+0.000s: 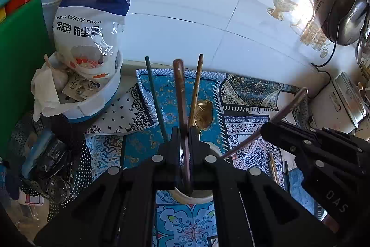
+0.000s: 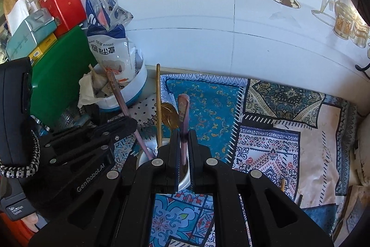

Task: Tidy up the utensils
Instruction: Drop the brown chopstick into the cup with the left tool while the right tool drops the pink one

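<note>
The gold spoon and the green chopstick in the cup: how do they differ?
The gold spoon has a wide round bowl at its top; the green chopstick is a thin straight rod. The spoon is shiny gold, the chopstick dark green. The spoon ends lower than the chopstick. Both stand in the white cup, gripped by neither gripper.

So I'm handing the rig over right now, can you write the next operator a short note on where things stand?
Left gripper: shut on a purple chopstick, lower end inside the white cup.
Right gripper: shut on another purple chopstick, also over the cup.
Already in the cup: gold spoon, wooden chopstick, dark chopstick.
Left to do: release both chopsticks into the cup, then collect the utensils lying on the cloth to the right.
</note>
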